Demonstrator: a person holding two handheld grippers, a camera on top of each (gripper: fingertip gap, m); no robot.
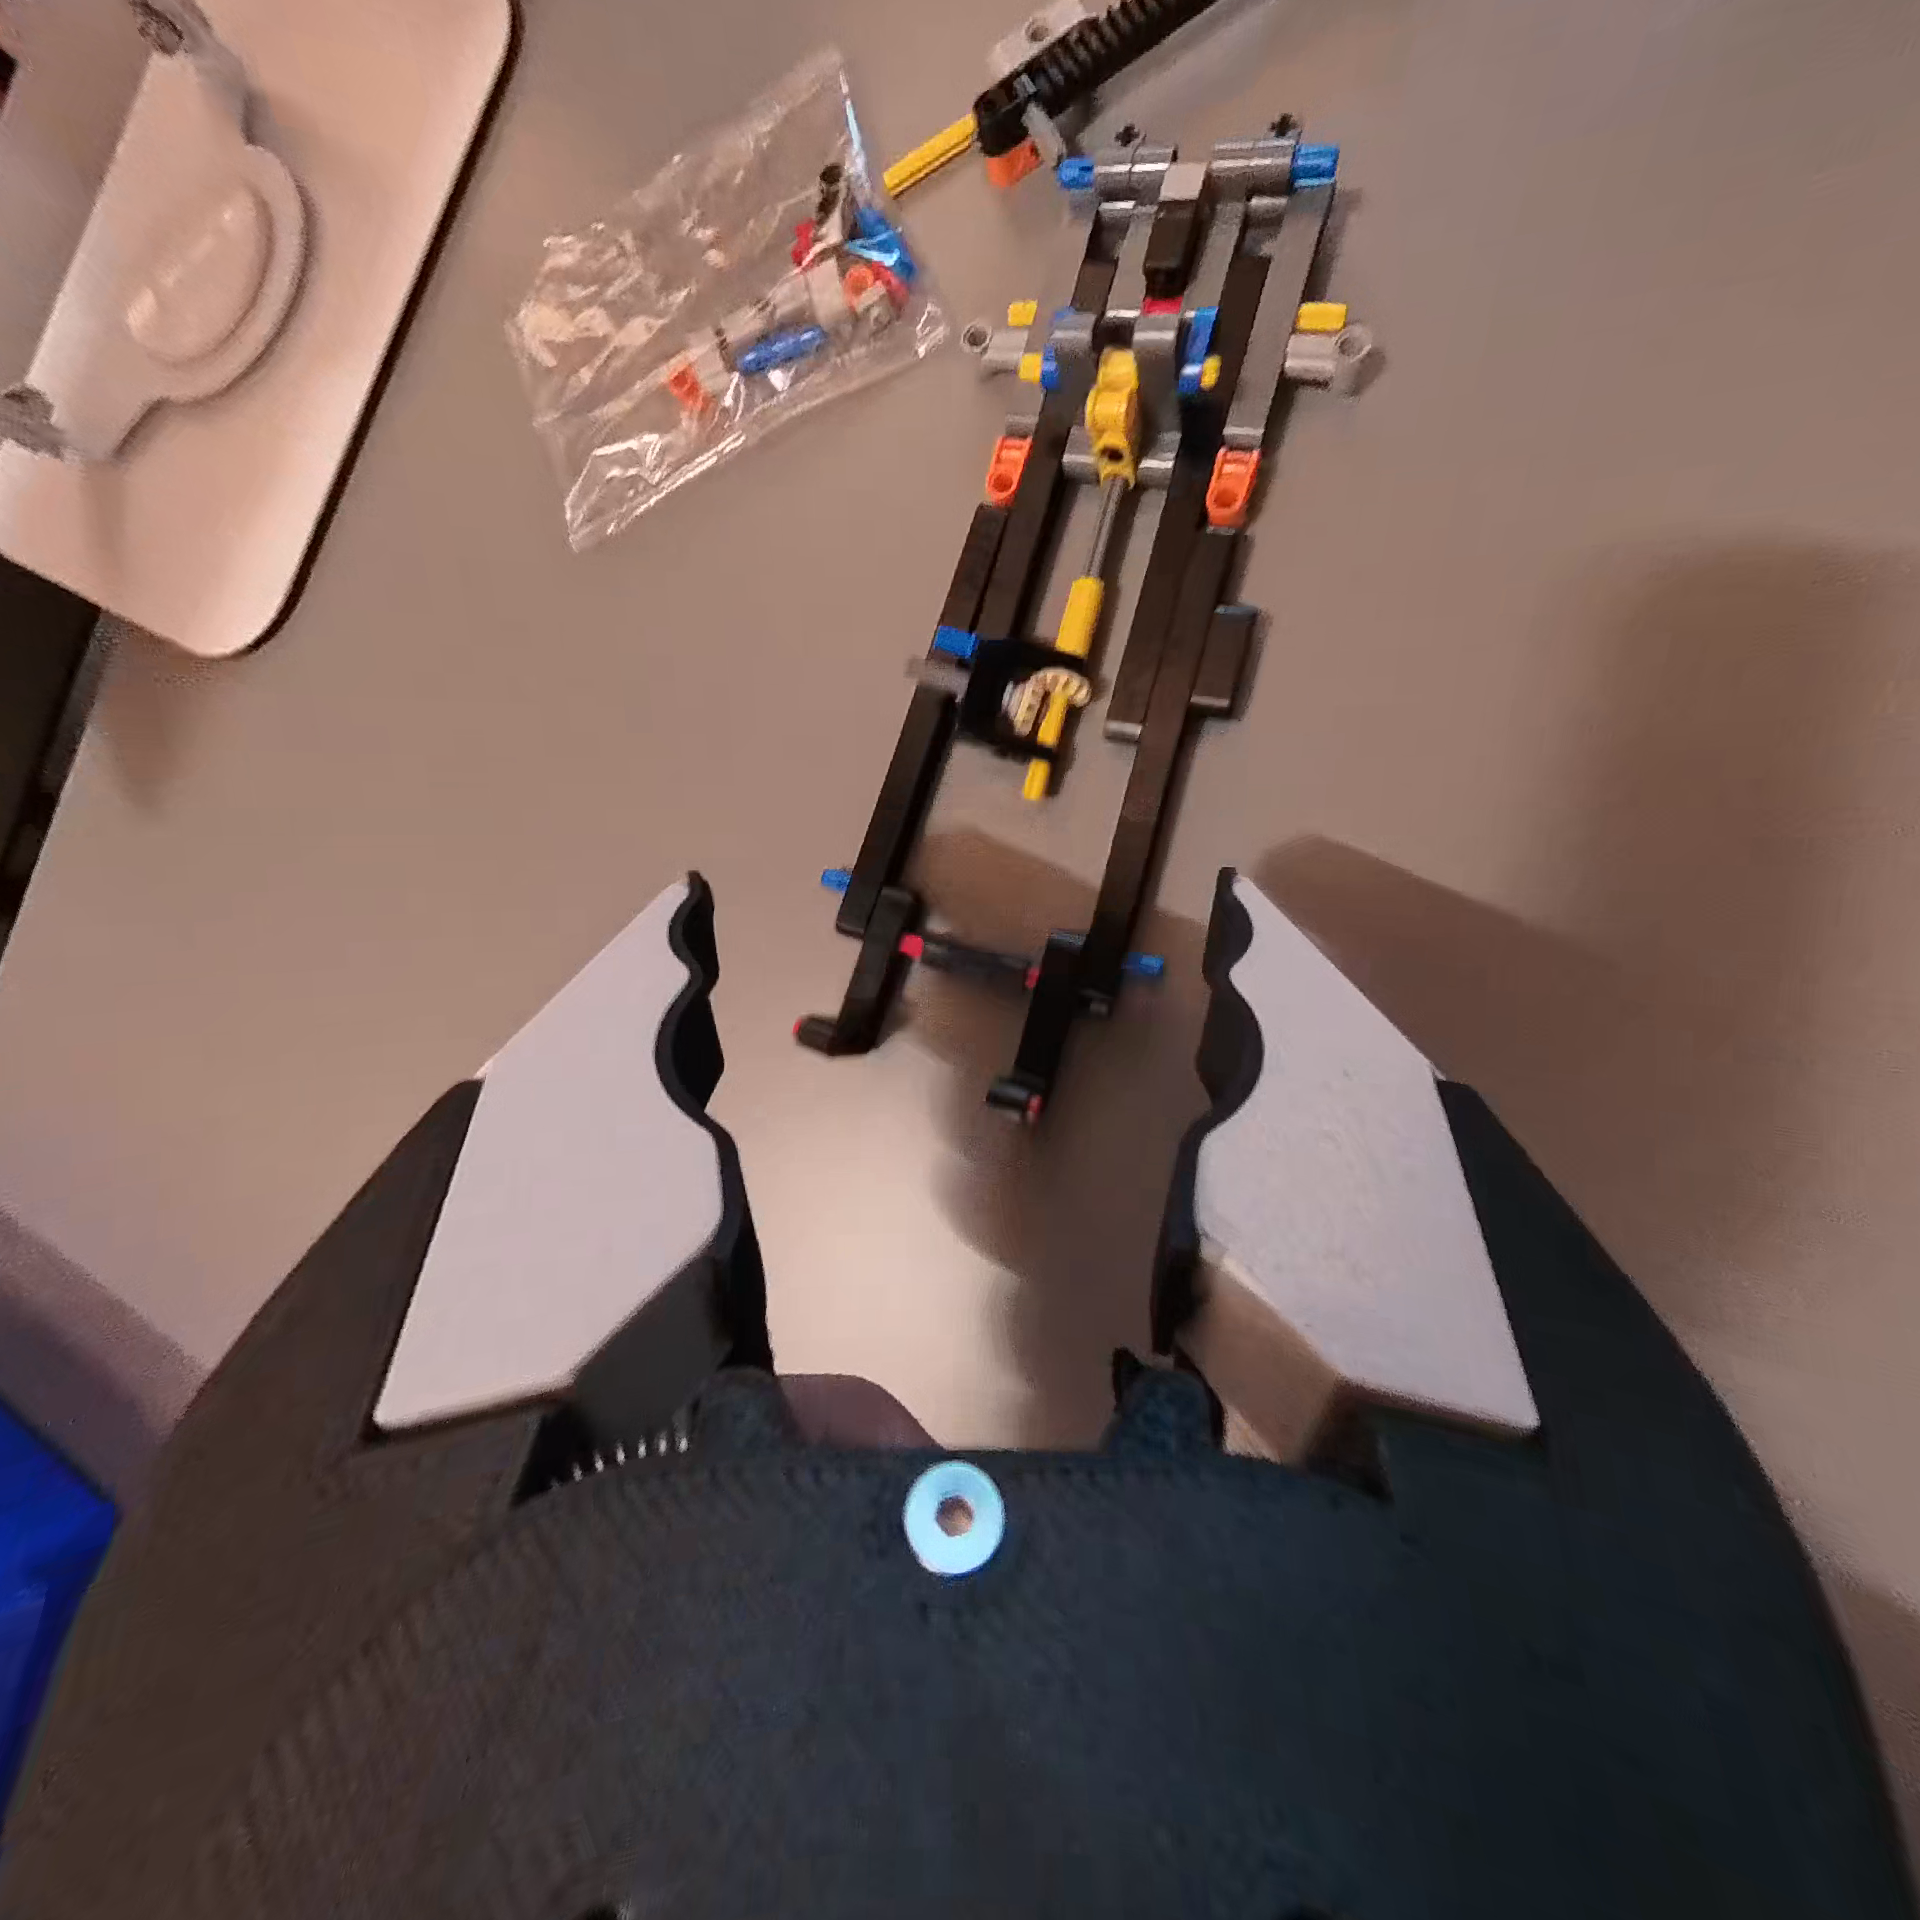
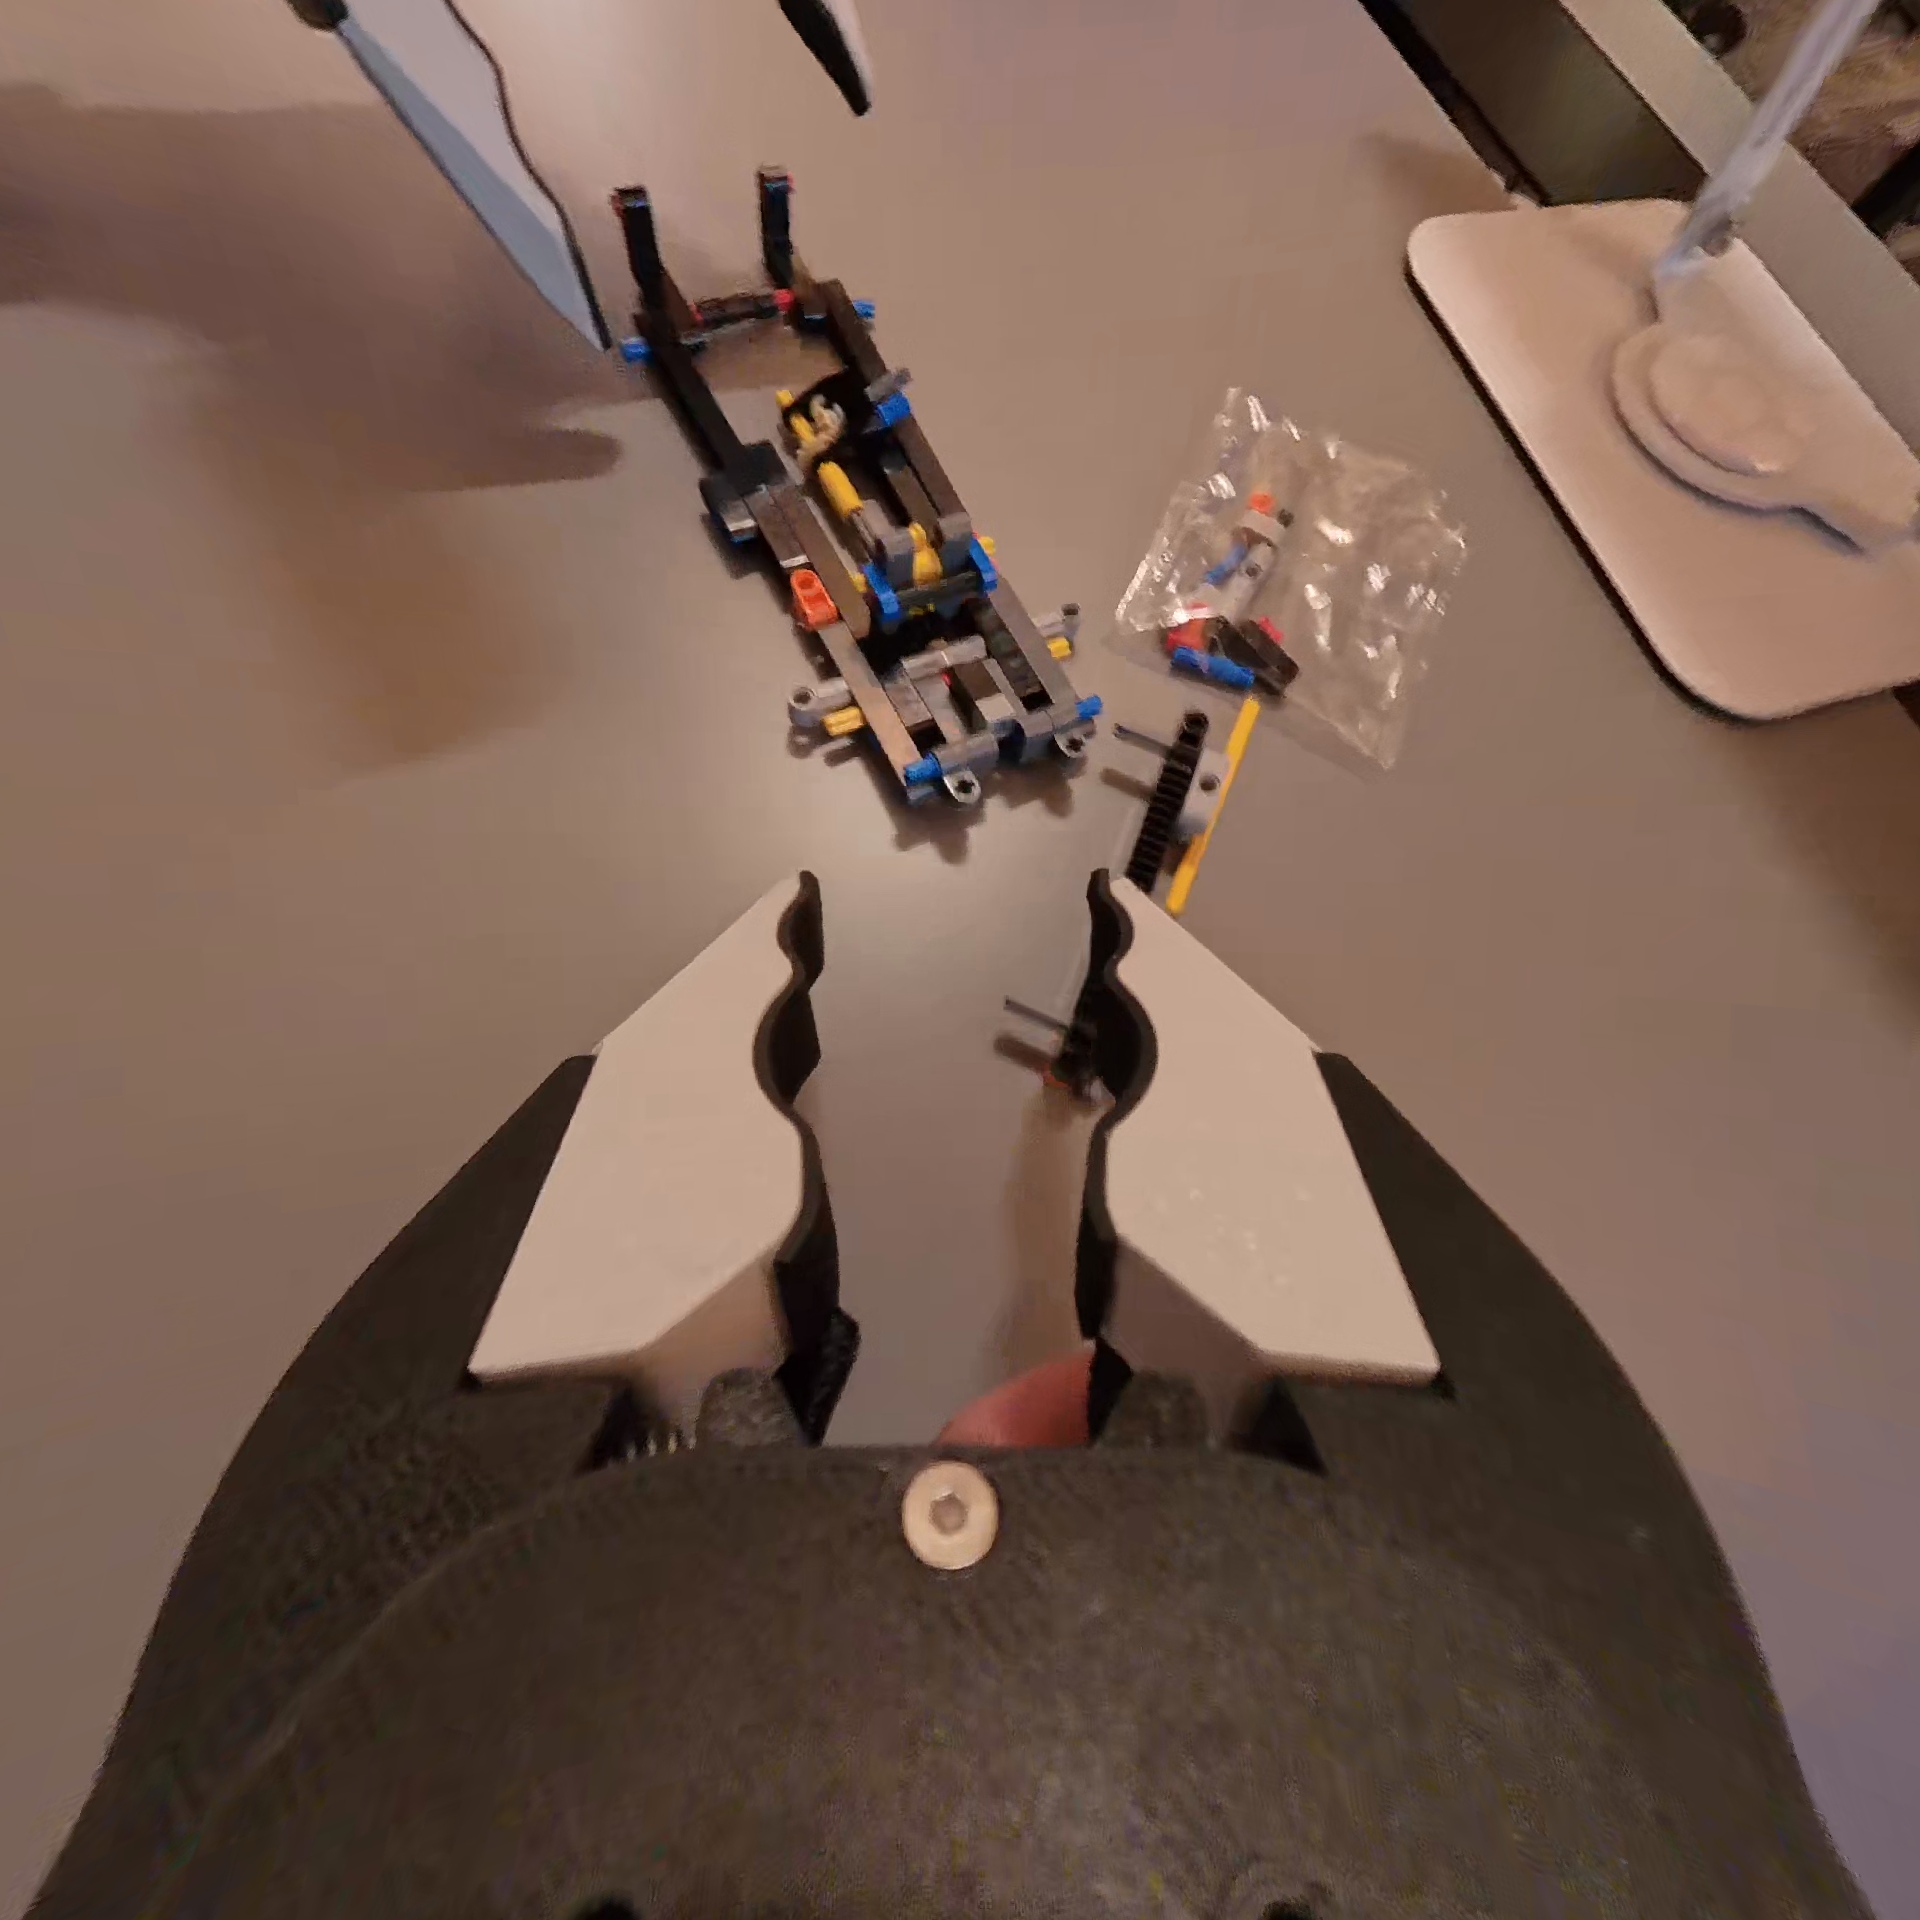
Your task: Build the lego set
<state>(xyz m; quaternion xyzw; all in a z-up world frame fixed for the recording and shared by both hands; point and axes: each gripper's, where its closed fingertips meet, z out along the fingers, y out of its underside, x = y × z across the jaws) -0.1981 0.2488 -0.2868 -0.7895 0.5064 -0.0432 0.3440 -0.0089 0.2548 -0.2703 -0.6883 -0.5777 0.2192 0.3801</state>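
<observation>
A long black lego chassis [image 1: 1081, 582] with yellow, blue, orange and grey parts lies flat on the grey table; it also shows in the right wrist view [image 2: 852, 530]. My left gripper [image 1: 961, 914] is open and empty, hovering above the chassis's near end. My right gripper [image 2: 951, 914] is open and empty, short of the chassis's other end. A black toothed rack with a yellow axle [image 2: 1179, 810] lies just beyond my right fingertip, and shows in the left wrist view [image 1: 1060, 88]. A small black and grey piece [image 2: 1055, 1039] lies beside my right finger.
A clear plastic bag of small lego parts [image 1: 727, 301] lies beside the chassis, also in the right wrist view [image 2: 1288, 582]. A white lamp base [image 1: 197, 291] stands at the table side [image 2: 1683, 416]. The left gripper's fingers [image 2: 488, 177] show at the far end. Spacing between my two grippers at the tips: around 20 cm.
</observation>
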